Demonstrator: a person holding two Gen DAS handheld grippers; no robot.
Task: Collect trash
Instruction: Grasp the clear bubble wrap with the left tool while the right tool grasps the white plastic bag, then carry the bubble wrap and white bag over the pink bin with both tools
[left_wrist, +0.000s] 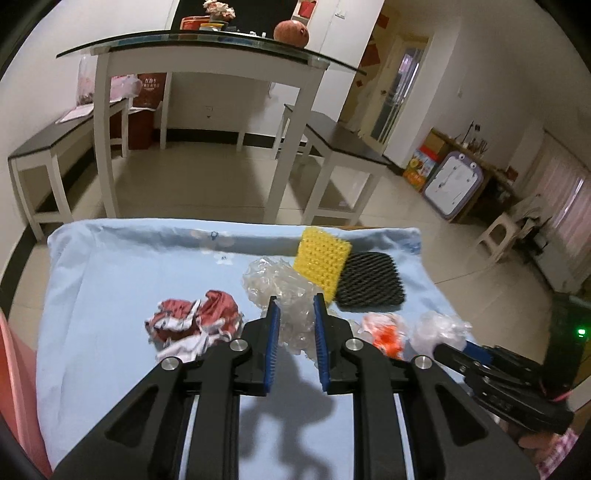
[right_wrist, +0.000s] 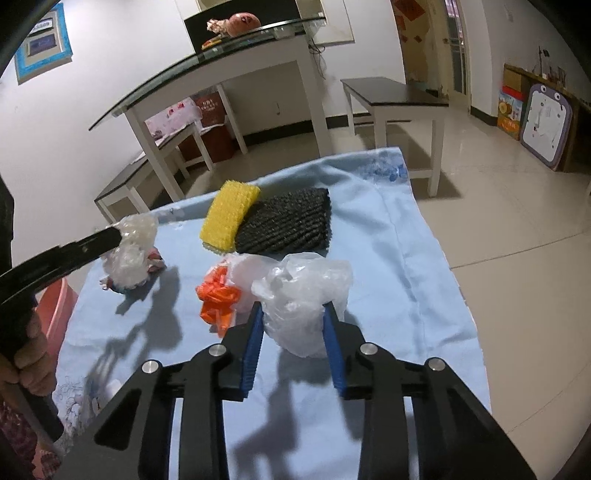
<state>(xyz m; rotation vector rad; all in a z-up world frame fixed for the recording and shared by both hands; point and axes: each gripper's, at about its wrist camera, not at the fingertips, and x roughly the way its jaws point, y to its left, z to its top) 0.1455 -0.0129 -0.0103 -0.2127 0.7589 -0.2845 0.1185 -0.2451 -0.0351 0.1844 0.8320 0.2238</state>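
My left gripper (left_wrist: 295, 306) is shut on a crumpled clear plastic wrap (left_wrist: 284, 295) and holds it above the blue cloth (left_wrist: 110, 295); it also shows in the right wrist view (right_wrist: 133, 247). My right gripper (right_wrist: 293, 314) is shut on a white plastic bag (right_wrist: 306, 295), also seen in the left wrist view (left_wrist: 439, 326). A red-and-white crumpled wrapper (left_wrist: 195, 325) lies left of the clear wrap. An orange-and-white wrapper (right_wrist: 219, 295) lies beside the white bag. A yellow foam net (right_wrist: 229, 214) and a black foam net (right_wrist: 288, 221) lie at the far side.
A pink bin (right_wrist: 55, 306) stands at the table's left edge, also in the left wrist view (left_wrist: 14, 387). A glass-topped white table (left_wrist: 207, 48) and dark benches (left_wrist: 343, 144) stand beyond on the tiled floor.
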